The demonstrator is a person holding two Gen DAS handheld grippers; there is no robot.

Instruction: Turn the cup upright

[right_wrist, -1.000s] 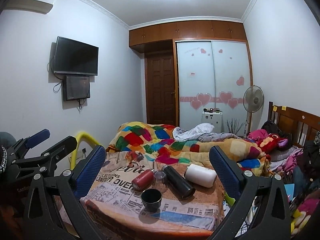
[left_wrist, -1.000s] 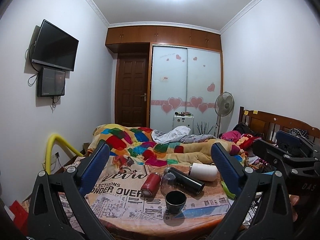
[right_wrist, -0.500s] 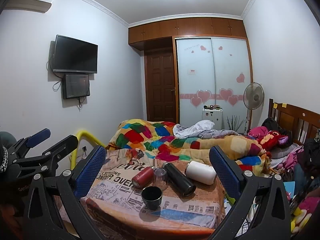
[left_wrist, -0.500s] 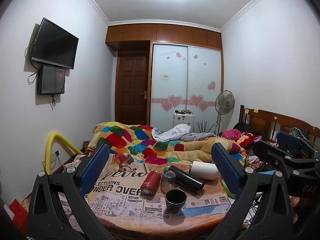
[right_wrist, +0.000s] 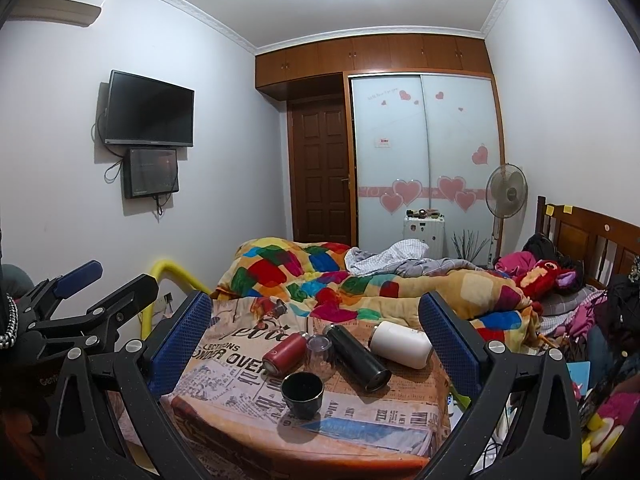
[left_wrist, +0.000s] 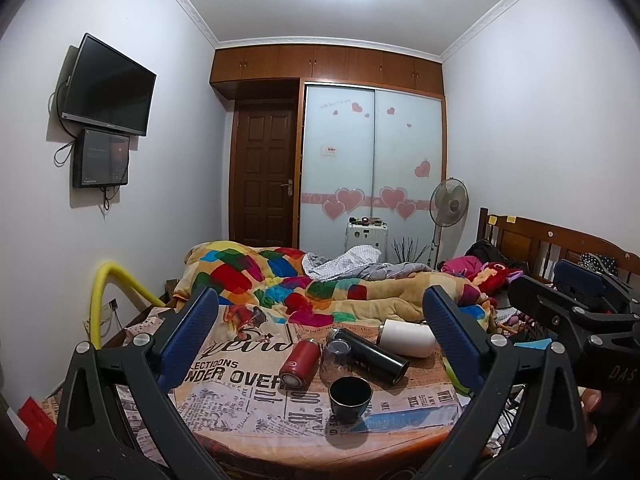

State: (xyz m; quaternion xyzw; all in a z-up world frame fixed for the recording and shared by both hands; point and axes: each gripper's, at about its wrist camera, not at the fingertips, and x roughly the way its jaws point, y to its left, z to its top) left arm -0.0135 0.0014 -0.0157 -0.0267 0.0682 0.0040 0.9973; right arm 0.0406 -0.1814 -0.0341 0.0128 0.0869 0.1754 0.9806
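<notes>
A small black cup (left_wrist: pixel 350 397) stands upright, mouth up, near the front edge of a table covered with a newspaper-print cloth (left_wrist: pixel 240 384); it also shows in the right wrist view (right_wrist: pixel 302 394). Behind it lie a red flask (left_wrist: pixel 300 363), a clear glass (left_wrist: pixel 335 356), a black flask (left_wrist: pixel 368 355) and a white flask (left_wrist: pixel 408 338), all on their sides. My left gripper (left_wrist: pixel 320 320) is open and empty, held back from the table. My right gripper (right_wrist: pixel 316 316) is open and empty, likewise short of the table.
A bed with a colourful quilt (left_wrist: pixel 320 288) lies behind the table. A yellow pipe (left_wrist: pixel 104 296) arches at the left. The wooden headboard (left_wrist: pixel 552 244) and piled clothes are at the right. A fan (left_wrist: pixel 448 208) stands by the wardrobe.
Both views have shifted slightly, as the grippers drifted a little. The objects on the table have not moved. Both grippers stay open.
</notes>
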